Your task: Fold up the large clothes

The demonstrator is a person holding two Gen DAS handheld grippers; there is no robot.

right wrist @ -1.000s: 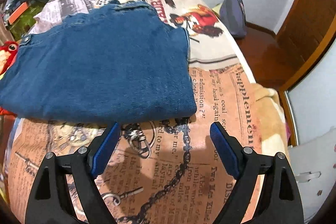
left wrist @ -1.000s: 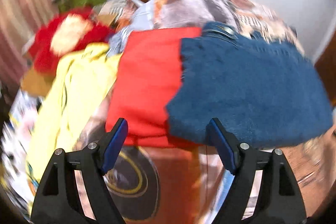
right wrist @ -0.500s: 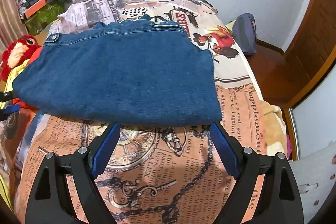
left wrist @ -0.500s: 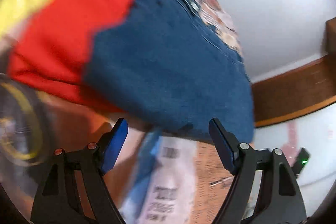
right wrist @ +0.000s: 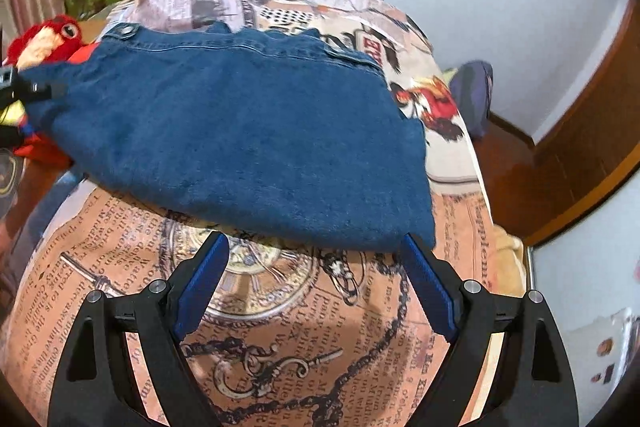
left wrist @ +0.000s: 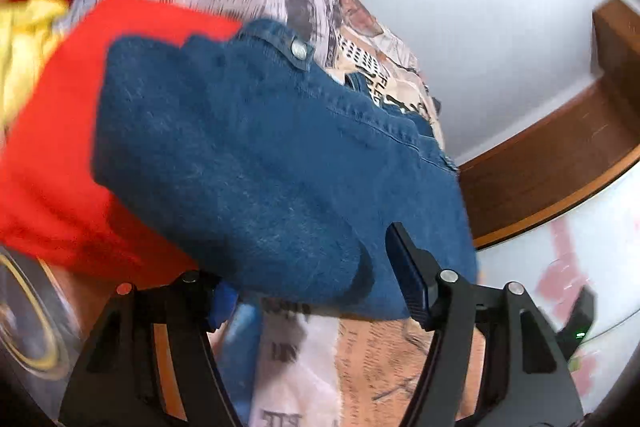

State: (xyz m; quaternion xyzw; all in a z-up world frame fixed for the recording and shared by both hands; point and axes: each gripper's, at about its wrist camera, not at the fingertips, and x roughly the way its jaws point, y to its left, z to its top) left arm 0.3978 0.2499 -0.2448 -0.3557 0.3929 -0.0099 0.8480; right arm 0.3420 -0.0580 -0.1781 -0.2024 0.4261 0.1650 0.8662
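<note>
Left wrist view: left gripper point(left wrist: 316, 291) fingers spread wide, near folded edge of the blue jeans point(left wrist: 260, 155) lying between them; grip not closed. Jeans overlap a red garment point(left wrist: 52, 147) on the bed point(left wrist: 372, 367).

Right wrist view: right gripper point(right wrist: 316, 287) fingers wide apart, holding nothing, just short of the jeans' point(right wrist: 240, 131) near fold. Red plush toy point(right wrist: 44, 39) far left.

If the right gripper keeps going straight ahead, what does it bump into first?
Most likely the folded jeans: their near edge lies just past the open right gripper, on the bedspread. Depth is hard to judge.
</note>
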